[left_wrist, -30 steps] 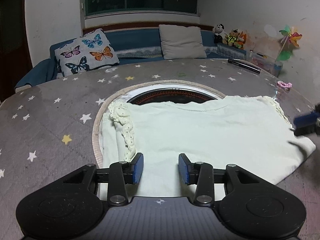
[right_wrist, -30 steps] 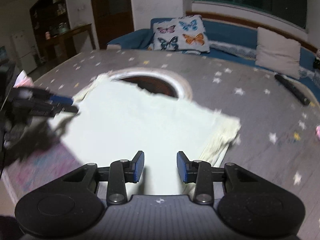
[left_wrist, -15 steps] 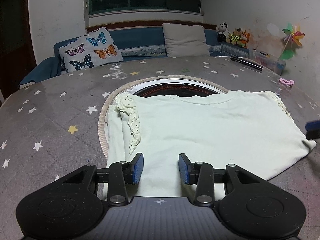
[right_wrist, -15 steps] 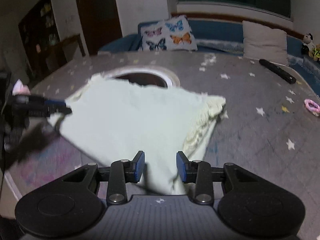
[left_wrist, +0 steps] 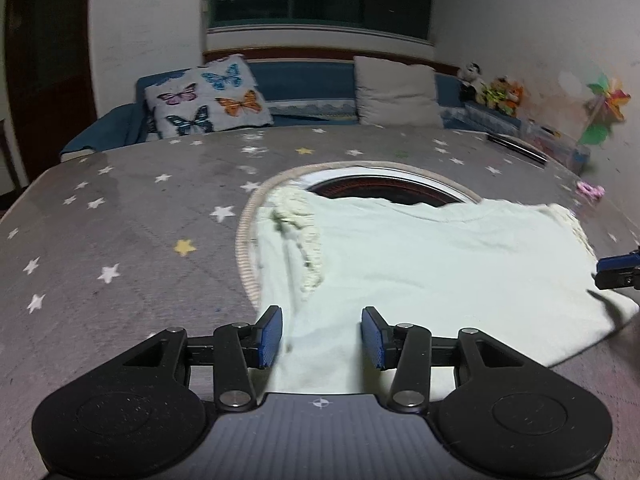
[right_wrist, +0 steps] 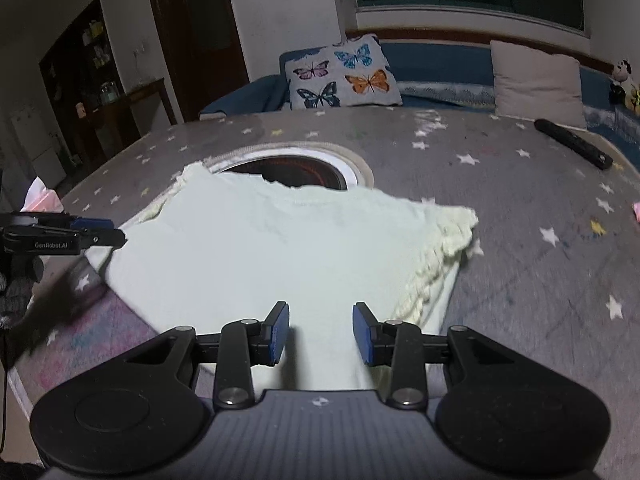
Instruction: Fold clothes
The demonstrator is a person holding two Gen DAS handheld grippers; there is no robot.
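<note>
- Pale-green cotton top with lace-trimmed sleeves (left_wrist: 420, 264) is lying flat on the grey star-printed bench (left_wrist: 120, 220), filling the middle of both wrist views; its neckline is overlapping the round dark opening with a white rim (left_wrist: 384, 188) in the upper middle of the frame.
- Both lace sleeves appear to be turned in over the body, one at left in the left view (left_wrist: 300, 236), one at right in the right view (right_wrist: 444, 248); whether more folds are due, the pictures are not settling.
- Left tongs (left_wrist: 322, 338) are hovering spread at the lower centre of the frame, the hem running between the blue pads with nothing pinched.
- Right tongs (right_wrist: 320, 334) are likewise spread over the near hem, gripping nothing; their tips are also showing at the right edge of the left view.
- For a clean fold, I judge both tongs should be taking the hem corners evenly, pinching every layer together, lifting low and carrying the edge level toward the neckline.
- Loose lace is likely to be slipping out, so it needs watching.
</note>
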